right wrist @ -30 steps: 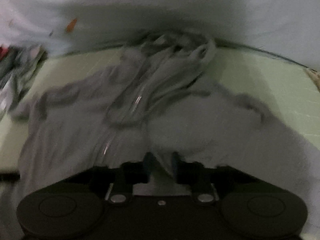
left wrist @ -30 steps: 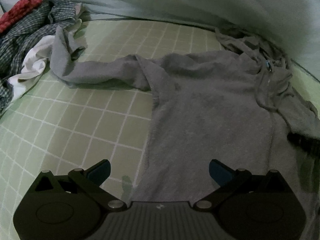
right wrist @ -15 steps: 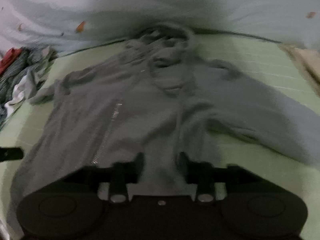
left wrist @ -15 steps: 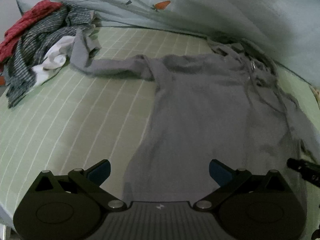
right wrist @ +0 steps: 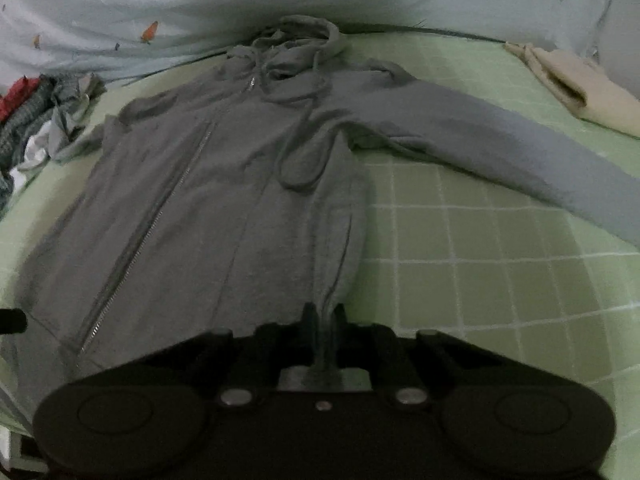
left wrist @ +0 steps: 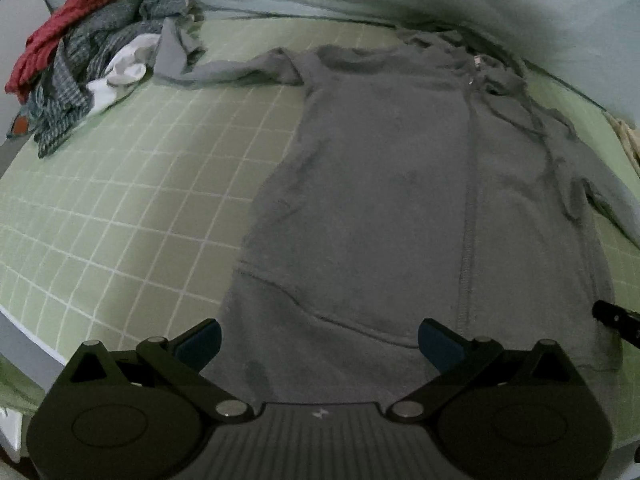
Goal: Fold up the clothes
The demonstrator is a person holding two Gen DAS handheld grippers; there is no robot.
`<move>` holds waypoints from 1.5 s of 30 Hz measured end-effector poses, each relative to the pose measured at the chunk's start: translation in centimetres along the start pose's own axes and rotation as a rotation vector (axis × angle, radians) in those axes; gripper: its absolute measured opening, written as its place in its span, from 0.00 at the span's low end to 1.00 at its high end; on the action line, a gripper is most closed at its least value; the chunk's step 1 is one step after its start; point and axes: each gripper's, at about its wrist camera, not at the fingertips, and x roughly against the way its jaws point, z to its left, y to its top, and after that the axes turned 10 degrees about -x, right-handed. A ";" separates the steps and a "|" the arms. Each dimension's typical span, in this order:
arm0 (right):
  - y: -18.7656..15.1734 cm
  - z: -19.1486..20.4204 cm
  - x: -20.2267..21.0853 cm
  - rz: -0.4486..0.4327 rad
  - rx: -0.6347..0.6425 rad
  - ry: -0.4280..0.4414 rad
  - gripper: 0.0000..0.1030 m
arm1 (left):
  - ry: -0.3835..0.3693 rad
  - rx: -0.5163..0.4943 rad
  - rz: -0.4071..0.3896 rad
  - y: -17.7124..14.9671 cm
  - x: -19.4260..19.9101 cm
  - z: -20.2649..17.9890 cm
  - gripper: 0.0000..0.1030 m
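Grey hoodie point(right wrist: 224, 216) spread flat, front up, on green checked sheet point(left wrist: 132, 200); no fold made yet.
Right gripper point(right wrist: 323, 316) just closed, pinching hoodie hem; left gripper point(left wrist: 318, 340) gaping, empty, above hem; sleeves outstretched either side of hoodie; unfolded clothes pile point(left wrist: 80, 72) beyond hoodie's far sleeve; folded beige cloth point(right wrist: 576, 88) opposite.
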 end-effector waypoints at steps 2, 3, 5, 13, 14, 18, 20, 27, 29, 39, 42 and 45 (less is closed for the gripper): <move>-0.1 -0.4 0.3 0.000 -0.019 -0.025 0.07 | -0.003 -0.004 -0.014 -0.2 0.4 -0.1 1.00; -0.2 -0.6 0.4 0.001 -0.032 -0.038 0.07 | -0.006 -0.003 -0.016 -0.3 0.5 0.0 1.00; -0.2 -0.4 0.5 -0.001 -0.008 -0.064 0.08 | -0.012 -0.002 -0.014 -0.5 0.5 0.2 1.00; 0.6 2.9 1.8 -0.071 0.024 -0.178 0.50 | -0.033 -0.002 -0.044 -0.1 0.6 3.1 1.00; 0.8 3.5 1.9 -0.082 0.019 -0.184 0.50 | -0.035 -0.004 -0.049 0.0 0.6 3.7 1.00; 1.0 6.9 1.5 -0.091 0.002 -0.189 0.66 | -0.033 0.007 -0.078 1.1 0.9 7.6 1.00; 0.9 8.9 1.1 -0.088 -0.004 -0.178 0.73 | -0.024 0.023 -0.095 1.7 0.8 9.8 1.00; 0.6 16.4 -1.8 -0.058 0.001 -0.154 0.87 | -0.017 0.072 -0.136 3.8 -0.2 17.5 1.00; 0.5 17.8 -2.6 -0.059 -0.021 -0.164 0.90 | -0.016 0.070 -0.143 4.4 -0.5 19.5 1.00; -0.8 20.3 -5.5 -0.107 -0.226 -0.292 0.95 | -0.057 0.063 -0.142 9.5 -5.0 27.6 1.00; -0.2 19.3 -5.8 -0.125 -0.295 -0.352 0.97 | -0.083 0.063 -0.146 12.0 -6.8 28.3 1.00; 0.3 18.2 -6.6 -0.121 -0.369 -0.408 0.97 | -0.105 0.056 -0.155 14.6 -8.7 28.8 1.00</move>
